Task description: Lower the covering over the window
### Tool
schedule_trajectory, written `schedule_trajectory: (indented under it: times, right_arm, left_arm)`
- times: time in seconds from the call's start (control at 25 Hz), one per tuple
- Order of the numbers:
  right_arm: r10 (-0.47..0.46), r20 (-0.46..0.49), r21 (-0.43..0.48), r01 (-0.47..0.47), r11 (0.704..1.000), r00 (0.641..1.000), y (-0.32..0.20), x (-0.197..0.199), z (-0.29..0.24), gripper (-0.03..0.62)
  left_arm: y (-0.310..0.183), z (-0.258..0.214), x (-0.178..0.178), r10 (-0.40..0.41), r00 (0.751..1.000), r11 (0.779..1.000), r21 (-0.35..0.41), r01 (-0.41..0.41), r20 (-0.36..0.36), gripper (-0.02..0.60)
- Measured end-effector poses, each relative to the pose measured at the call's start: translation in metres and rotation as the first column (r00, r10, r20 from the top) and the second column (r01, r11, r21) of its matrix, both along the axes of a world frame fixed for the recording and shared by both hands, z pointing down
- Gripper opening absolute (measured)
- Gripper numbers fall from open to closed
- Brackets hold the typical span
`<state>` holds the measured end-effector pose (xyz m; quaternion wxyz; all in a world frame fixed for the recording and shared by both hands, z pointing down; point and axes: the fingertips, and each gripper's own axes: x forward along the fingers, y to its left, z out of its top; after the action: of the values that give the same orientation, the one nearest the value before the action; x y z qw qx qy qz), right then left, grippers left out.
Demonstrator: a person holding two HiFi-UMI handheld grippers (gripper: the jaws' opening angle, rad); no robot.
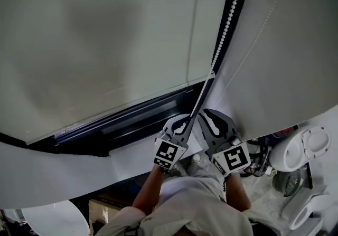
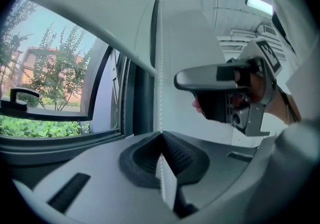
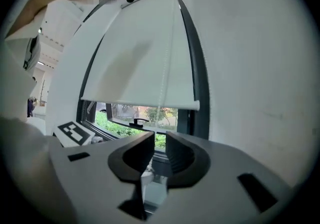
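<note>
- White roller blind [image 3: 140,57] covers the upper part of the window [image 3: 131,117]; its bottom bar [image 3: 140,102] hangs above the lower frame, and we see greenery [image 3: 112,125] through the bare strip of glass below it
- Along the blind's right edge the bead chain [image 1: 228,18] runs down the dark frame [image 3: 200,92] toward both grippers
- Our left gripper [image 2: 161,138] has its jaws pressed together on the bead chain, which rises straight up from between them
- Our right gripper [image 3: 159,143] sits just right of the left one, near the wall [image 1: 296,45]; its jaws stand a narrow gap apart and press on nothing; a strand of chain hangs ahead, in line with that gap
</note>
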<state>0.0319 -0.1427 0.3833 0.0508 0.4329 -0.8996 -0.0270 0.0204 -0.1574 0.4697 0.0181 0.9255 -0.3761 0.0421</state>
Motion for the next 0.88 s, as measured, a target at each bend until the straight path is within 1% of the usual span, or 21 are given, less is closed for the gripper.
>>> schedule_trajectory:
  times: [0.2, 0.44, 0.52, 0.64, 0.88]
  right_arm:
    - [-0.021, 0.006, 0.082, 0.02, 0.996, 1.0, -0.009, -0.006, -0.036, 0.08]
    - [-0.051, 0.024, 0.155, 0.046, 0.987, 0.998, -0.018, -0.017, -0.066, 0.084]
    - [-0.05, 0.04, 0.169, 0.043, 0.985, 0.998, -0.02, -0.02, -0.069, 0.003]
    - [-0.045, 0.082, 0.146, 0.033, 0.989, 0.996, -0.021, -0.026, -0.06, -0.005]
    - [-0.038, 0.07, 0.063, 0.033, 0.997, 0.997, -0.029, -0.033, -0.015, -0.005]
  left_arm:
    - [0.001, 0.001, 0.004, 0.004, 1.0, 1.0, 0.003, -0.004, 0.003, 0.014]
    - [0.0, -0.001, 0.006, 0.008, 1.0, 1.0, 0.01, -0.008, 0.006, 0.014]
    - [0.001, -0.001, 0.007, 0.005, 1.0, 1.0, 0.015, -0.005, 0.004, 0.014]
    - [0.001, 0.008, 0.005, -0.001, 1.0, 1.0, 0.006, 0.001, 0.027, 0.014]
    - [-0.001, 0.052, -0.006, -0.018, 0.998, 0.997, -0.07, 0.021, 0.054, 0.014]
